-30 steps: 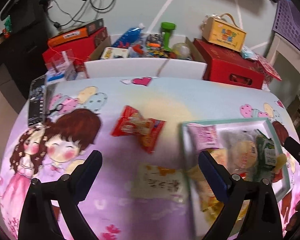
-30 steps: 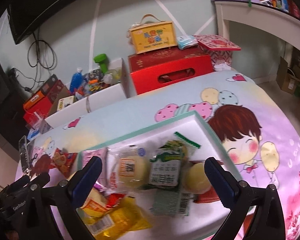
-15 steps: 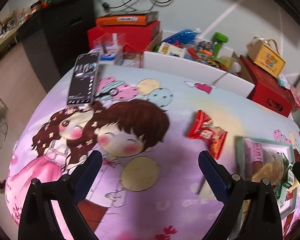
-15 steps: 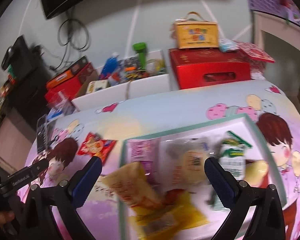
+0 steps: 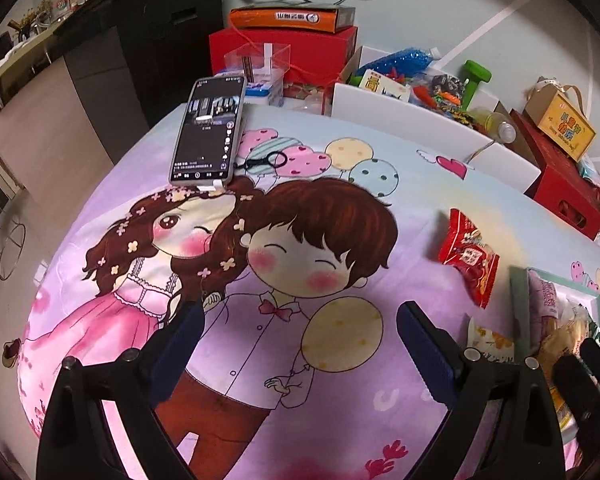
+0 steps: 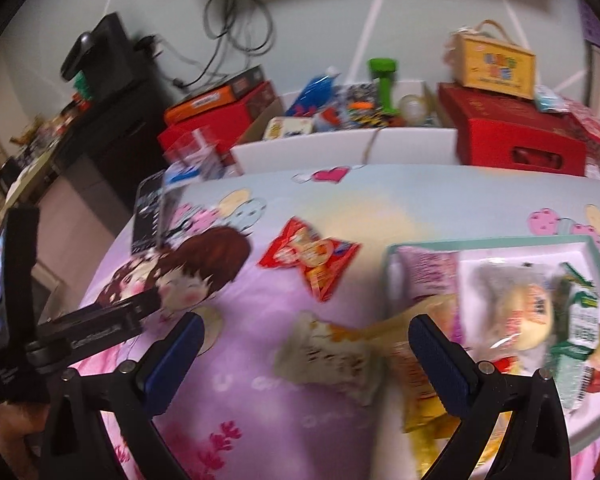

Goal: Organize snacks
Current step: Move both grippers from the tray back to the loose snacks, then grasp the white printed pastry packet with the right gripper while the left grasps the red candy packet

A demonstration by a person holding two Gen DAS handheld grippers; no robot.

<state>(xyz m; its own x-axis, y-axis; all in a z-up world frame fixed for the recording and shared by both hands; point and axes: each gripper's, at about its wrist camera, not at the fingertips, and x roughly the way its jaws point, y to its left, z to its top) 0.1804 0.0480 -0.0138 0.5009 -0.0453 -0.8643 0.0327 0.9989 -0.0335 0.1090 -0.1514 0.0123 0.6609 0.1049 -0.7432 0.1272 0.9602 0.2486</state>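
Cartoon-printed cloth (image 5: pixel 320 400) covered the table. Nearest, the left gripper (image 5: pixel 300 344) hovered over the printed boy with its fingers spread wide and nothing between them. The right gripper (image 6: pixel 304 354) was likewise spread and empty, above a pale snack (image 6: pixel 328 354) lying on the cloth just left of the tray (image 6: pixel 484 242). A yellow pack (image 6: pixel 424 396) hung over the tray's near-left edge, and several wrapped snacks lay inside it. Farther on, a red snack (image 5: pixel 470 256) lay on the cloth, apart from the tray. A phone (image 5: pixel 209 130) rested at the far-left edge. Beyond the table stood red boxes (image 6: pixel 516 136) and a white bin (image 5: pixel 420 120) of clutter.
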